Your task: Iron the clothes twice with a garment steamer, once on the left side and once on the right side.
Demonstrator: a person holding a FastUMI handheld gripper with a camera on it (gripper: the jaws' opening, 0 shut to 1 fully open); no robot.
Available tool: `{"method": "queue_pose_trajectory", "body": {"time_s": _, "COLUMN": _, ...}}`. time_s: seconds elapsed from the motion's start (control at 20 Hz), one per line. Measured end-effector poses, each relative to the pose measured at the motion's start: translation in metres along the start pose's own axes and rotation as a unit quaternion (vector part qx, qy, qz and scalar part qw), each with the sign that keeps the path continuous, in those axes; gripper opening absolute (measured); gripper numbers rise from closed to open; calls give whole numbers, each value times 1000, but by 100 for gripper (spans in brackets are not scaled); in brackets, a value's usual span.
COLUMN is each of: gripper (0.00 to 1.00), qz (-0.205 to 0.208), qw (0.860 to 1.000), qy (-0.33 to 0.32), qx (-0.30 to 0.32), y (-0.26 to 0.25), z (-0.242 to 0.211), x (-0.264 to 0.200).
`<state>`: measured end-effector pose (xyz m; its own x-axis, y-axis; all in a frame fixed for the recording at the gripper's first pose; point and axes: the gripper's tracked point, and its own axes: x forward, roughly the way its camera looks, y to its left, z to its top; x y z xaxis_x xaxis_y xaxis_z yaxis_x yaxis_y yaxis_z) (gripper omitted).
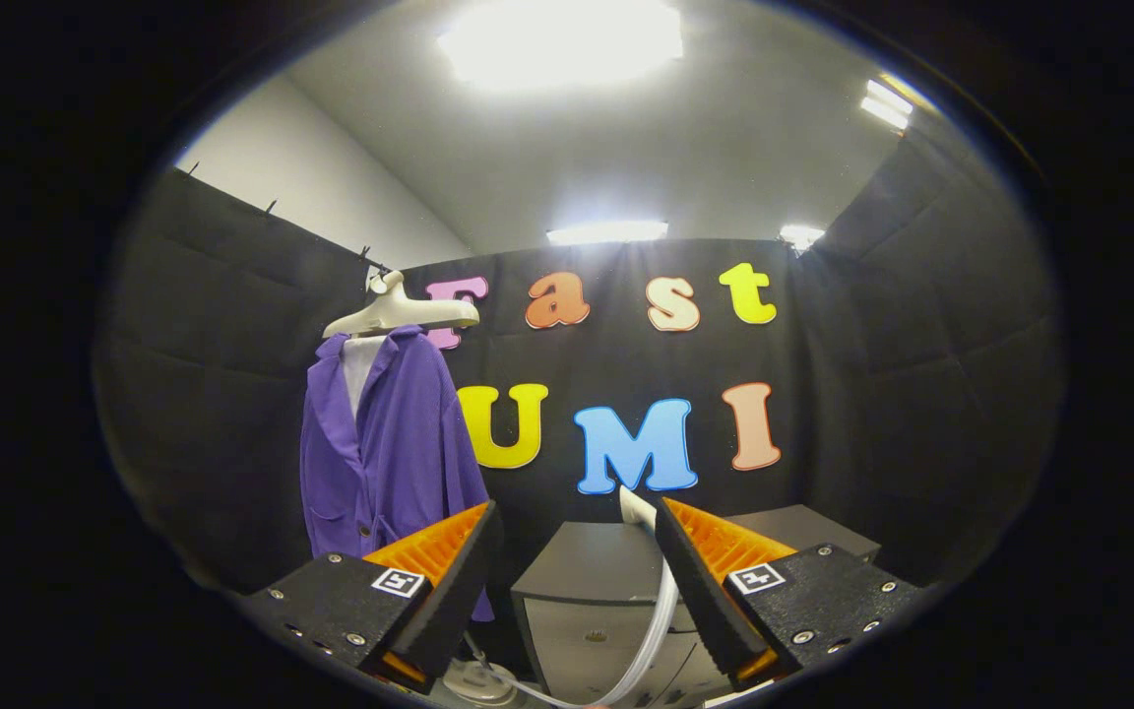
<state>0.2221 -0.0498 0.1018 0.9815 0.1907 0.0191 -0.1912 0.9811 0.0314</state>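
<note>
A purple jacket hangs on a white hanger against the booth's back wall, beyond and above the left finger. My gripper is open, its jaws wide apart with nothing pressed between them. The white tip of the garment steamer pokes up just inside the right finger. Its white hose curves down between the fingers toward a white base below the left finger. Most of the steamer's head is hidden behind the right finger.
A dark grey cabinet stands ahead between the fingers, against the back wall and to the right of the jacket. Black cloth walls close the booth on the left, back and right.
</note>
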Motion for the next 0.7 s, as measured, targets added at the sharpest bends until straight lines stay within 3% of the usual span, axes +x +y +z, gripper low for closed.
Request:
{"method": "queue_pose_trajectory", "body": {"time_s": 0.35, "gripper": 95, "qz": 18, "qw": 1000, "qy": 11, "qx": 15, "y": -43, "z": 12, "x": 74}}
{"method": "queue_pose_trajectory", "body": {"time_s": 0.7, "gripper": 95, "qz": 36, "qw": 995, "qy": 46, "qx": 76, "y": -77, "z": 5, "x": 147}}
